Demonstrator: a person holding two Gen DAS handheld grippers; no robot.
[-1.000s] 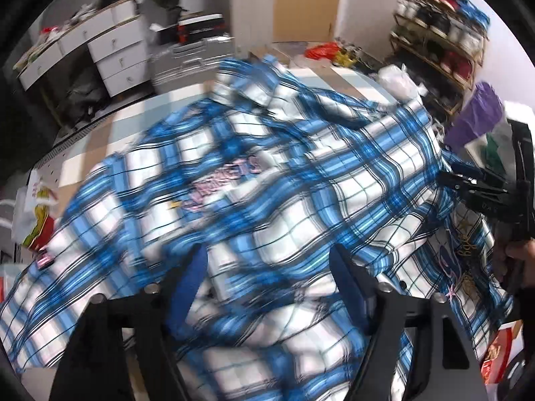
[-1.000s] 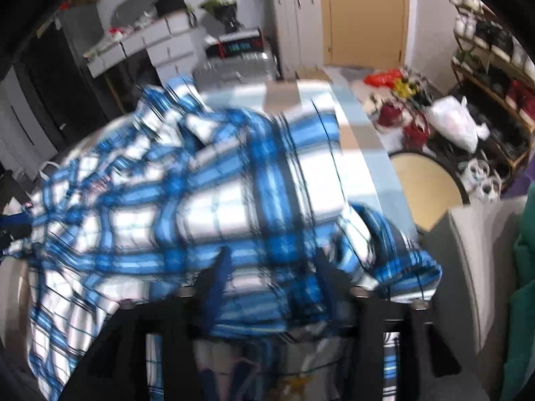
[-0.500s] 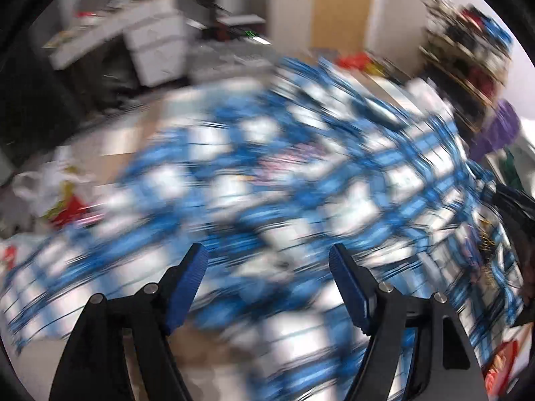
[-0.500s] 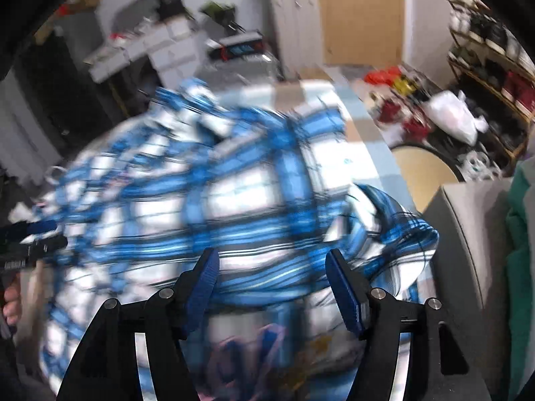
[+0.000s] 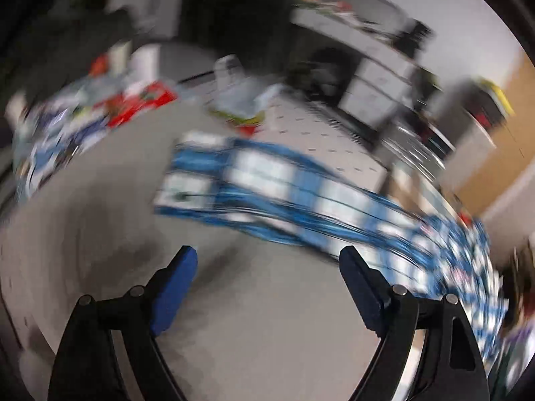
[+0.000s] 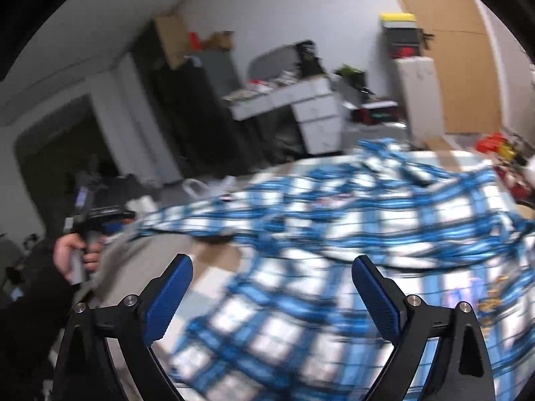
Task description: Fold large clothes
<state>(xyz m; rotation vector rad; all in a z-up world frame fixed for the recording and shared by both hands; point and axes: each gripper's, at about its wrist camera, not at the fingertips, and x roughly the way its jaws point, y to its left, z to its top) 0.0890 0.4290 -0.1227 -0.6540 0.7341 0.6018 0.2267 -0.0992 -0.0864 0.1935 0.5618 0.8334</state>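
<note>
A large blue and white plaid shirt (image 6: 351,234) lies spread on a surface; in the left wrist view its sleeve (image 5: 267,187) stretches out over grey fabric, blurred by motion. My left gripper (image 5: 267,257) is open and empty, short of the sleeve's end. It also shows in the right wrist view (image 6: 100,215), held in a hand at the far left beside the sleeve tip. My right gripper (image 6: 271,264) is open and empty above the shirt body.
A grey cushioned surface (image 5: 100,217) lies under the sleeve. Red and white clutter (image 5: 133,100) and plastic bags (image 5: 240,100) lie beyond it. White drawers (image 6: 314,117), a white cabinet (image 6: 418,93) and a wooden door (image 6: 444,50) stand at the back.
Both grippers have let go of the shirt and pulled back. The left gripper swung left to the sleeve end. The right view tilted up and left.
</note>
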